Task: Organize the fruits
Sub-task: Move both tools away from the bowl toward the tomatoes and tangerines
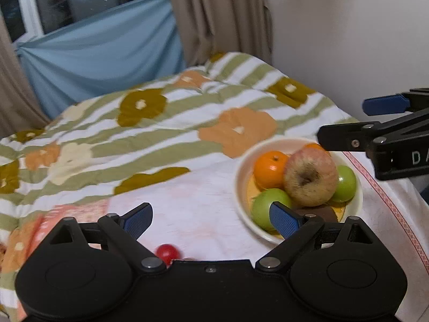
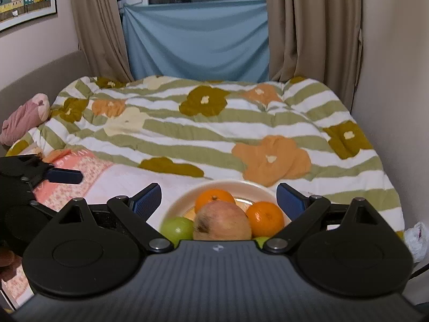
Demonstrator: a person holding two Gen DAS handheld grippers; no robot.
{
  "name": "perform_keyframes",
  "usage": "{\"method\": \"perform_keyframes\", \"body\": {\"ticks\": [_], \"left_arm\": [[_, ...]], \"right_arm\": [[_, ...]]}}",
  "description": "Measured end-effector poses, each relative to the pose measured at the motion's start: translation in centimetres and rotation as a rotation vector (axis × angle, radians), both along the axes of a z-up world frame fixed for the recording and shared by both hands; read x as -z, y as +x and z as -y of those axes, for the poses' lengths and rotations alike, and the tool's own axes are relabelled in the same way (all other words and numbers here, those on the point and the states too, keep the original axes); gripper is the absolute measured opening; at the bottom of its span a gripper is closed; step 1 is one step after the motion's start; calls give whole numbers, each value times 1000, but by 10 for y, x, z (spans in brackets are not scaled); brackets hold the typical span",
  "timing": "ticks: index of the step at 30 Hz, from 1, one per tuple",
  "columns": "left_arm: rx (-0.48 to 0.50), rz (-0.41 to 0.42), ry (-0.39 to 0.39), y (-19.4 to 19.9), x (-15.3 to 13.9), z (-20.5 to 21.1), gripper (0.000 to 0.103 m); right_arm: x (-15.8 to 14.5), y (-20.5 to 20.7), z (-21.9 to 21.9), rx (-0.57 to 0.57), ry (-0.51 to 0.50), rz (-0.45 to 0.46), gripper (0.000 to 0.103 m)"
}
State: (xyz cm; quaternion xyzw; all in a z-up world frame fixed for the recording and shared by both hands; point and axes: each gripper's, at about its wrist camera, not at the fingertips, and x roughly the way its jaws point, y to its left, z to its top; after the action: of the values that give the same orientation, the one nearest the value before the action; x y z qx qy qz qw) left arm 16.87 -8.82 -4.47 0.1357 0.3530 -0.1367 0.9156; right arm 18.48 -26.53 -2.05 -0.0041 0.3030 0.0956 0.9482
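Both tongs gape empty; only the left view shows a red fruit (image 1: pixel 167 252).

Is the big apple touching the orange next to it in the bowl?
Touching. In the left wrist view the big apple presses right against the orange with no gap, both in the bowl.

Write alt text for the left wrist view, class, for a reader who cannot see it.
An open left hand-held gripper hovers over a white cloth beside a bowl holding two oranges, two green apples and a large reddish apple. A small red fruit lies loose near the gripper; the right hand-held gripper enters from the right.
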Motion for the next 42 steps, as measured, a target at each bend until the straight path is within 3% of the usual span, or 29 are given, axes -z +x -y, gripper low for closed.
{"method": "perform_keyframes", "body": {"ticks": [8, 18, 21, 27, 36, 42], "left_arm": [[-75, 63, -62, -38, -38, -46, 102], [-128, 99, -127, -80, -48, -95, 103], [-135, 111, -113, -88, -47, -106, 103], [-79, 80, -87, -89, -26, -119, 103], [104, 18, -86, -74, 9, -128, 103], [223, -28, -40, -55, 39, -127, 91]], "right_arm": [[-30, -32, -30, 11, -20, 41, 103], [-40, -71, -70, 35, -19, 31, 103], [-35, -80, -81, 45, -17, 17, 103], [-12, -87, -101, 58, -31, -42, 103], [30, -96, -126, 97, -8, -122, 103], [54, -92, -134, 150, 32, -153, 103]]}}
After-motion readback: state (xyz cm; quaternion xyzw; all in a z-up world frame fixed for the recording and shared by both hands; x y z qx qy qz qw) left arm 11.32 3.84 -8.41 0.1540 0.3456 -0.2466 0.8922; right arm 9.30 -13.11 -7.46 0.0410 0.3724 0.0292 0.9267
